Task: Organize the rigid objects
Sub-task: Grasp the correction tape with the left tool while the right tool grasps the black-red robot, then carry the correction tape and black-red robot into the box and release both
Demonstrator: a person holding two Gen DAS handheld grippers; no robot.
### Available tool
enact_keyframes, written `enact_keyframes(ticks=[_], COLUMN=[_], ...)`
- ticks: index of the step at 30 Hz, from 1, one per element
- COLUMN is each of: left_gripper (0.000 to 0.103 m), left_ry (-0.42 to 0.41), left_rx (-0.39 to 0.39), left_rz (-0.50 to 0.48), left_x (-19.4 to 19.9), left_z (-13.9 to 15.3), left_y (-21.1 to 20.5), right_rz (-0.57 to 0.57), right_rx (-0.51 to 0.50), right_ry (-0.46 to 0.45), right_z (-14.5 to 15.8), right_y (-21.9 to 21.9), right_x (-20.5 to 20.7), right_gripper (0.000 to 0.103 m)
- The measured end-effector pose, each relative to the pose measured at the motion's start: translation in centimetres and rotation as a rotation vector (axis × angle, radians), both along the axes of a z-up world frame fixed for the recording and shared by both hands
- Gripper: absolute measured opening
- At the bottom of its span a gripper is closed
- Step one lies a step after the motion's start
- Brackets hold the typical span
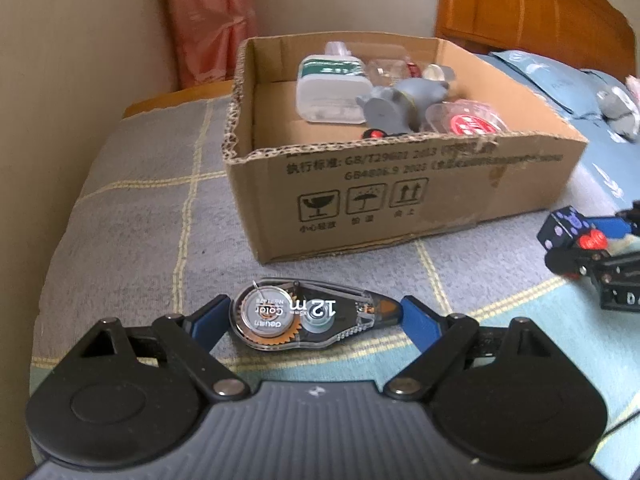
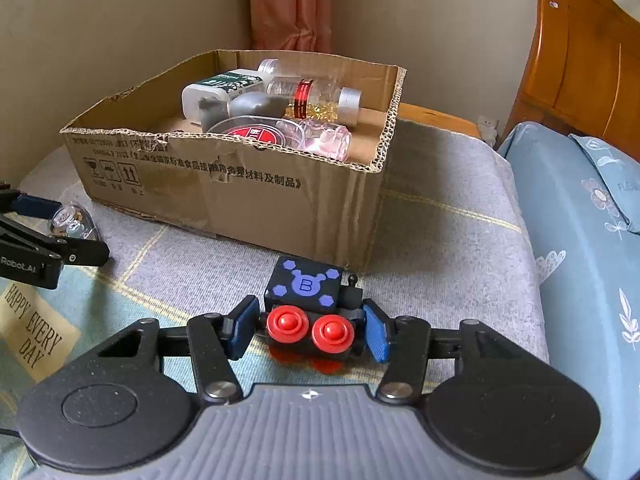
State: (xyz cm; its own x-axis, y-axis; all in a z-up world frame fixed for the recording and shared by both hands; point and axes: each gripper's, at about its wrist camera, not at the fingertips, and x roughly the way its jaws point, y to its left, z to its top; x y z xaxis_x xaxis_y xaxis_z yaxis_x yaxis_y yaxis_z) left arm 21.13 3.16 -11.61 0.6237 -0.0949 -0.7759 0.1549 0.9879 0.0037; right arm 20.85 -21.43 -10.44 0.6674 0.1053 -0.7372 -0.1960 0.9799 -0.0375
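My left gripper [image 1: 314, 316] is shut on a clear correction tape dispenser [image 1: 308, 316] marked "12 m", held lengthwise between its blue pads just above the grey blanket. My right gripper [image 2: 308, 330] is shut on a black toy block [image 2: 310, 308] with purple marks and two red round buttons. An open cardboard box [image 1: 400, 196] stands ahead of both grippers; it also shows in the right wrist view [image 2: 256, 196]. It holds a white bottle [image 1: 328, 88], a grey toy [image 1: 400, 104], clear bottles and a clear lidded cup. The toy block and right gripper show in the left wrist view [image 1: 576, 236].
The grey checked blanket [image 1: 140, 220] covers the bed. A blue pillow [image 2: 580, 208] lies to the right, with a wooden headboard [image 2: 580, 52] behind it. A pink curtain [image 2: 292, 4] hangs in the corner. A small grey toy [image 1: 620, 112] lies on the blue bedding.
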Motion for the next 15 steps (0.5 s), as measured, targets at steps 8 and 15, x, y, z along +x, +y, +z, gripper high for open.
enact_keyframes(ticks=[8,15], left_gripper=[0.089,0.089], left_ry=[0.0,-0.071], left_rx=[0.024,0.03], left_rz=[-0.129,-0.216], left_x=[-1.6,-2.4], left_z=[2.5,7.2], left_y=[-0.2,-0.6], right_rz=[0.058,0.134], right_rx=[0.014,0.005], right_ry=[0.01,-0.004], right_z=[1.8,5.1], right_y=[-0.2,-0.1], right_x=[-1.2,-2.4], right_gripper=[0.06,0.06])
